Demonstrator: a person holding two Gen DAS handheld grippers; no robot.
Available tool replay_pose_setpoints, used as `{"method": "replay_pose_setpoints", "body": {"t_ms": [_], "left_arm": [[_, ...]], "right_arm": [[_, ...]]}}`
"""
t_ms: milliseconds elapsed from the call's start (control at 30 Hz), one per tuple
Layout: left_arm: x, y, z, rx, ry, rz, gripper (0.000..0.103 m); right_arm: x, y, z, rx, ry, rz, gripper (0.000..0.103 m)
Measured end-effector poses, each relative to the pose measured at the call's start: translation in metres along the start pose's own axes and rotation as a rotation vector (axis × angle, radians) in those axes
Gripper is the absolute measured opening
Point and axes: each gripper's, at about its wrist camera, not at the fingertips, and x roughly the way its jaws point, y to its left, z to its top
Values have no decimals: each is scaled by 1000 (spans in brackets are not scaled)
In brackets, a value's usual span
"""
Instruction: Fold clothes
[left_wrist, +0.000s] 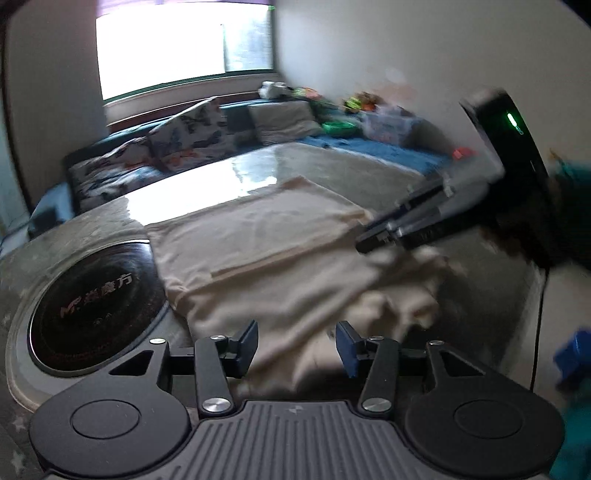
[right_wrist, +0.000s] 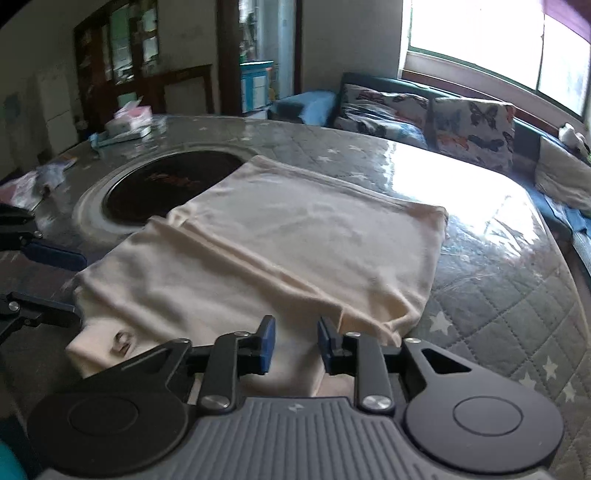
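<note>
A cream garment lies partly folded on the quilted table, its near part rumpled in the left wrist view. My left gripper is open just above the garment's near edge, with nothing pinched between its blue pads. In the right wrist view it shows at the left border, beside the garment's left corner. My right gripper is open over the garment's front hem, and cloth shows in the gap without being squeezed. Seen from the left wrist, the right gripper reaches in from the right, blurred, over the garment's right edge.
A round black cooktop is set into the table left of the garment, which partly covers it. A tissue box and packets sit at the far left. A sofa with butterfly cushions runs behind the table. A blue object is at the right.
</note>
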Motion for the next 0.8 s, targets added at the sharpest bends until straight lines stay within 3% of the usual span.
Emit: {"method": "replay_pose_setpoints", "body": {"t_ms": [233,367,600,700,733,800], "left_arm": [[13,-33,-13,196,6,-5,50],[10,-37,-17,243,-3,-28,51],[20,-35,-19,262,-15,5,50],[23,-35,-19,261,-29,0,37],[24,-33,-17,249,-32,-4,26],[24,-28,-12,217,-40,-7,20]], "right_arm": [[-20,7,-10,-45,10,-4,33],[-34,7,-14,-50,-5,-19,36],[-45,11,-22,-86,3,-19,41],[-51,14,-25,-112,2,-12,48],[-53,15,-27,-122,2,-10,50],[-58,17,-29,-135,4,-2,51]]}}
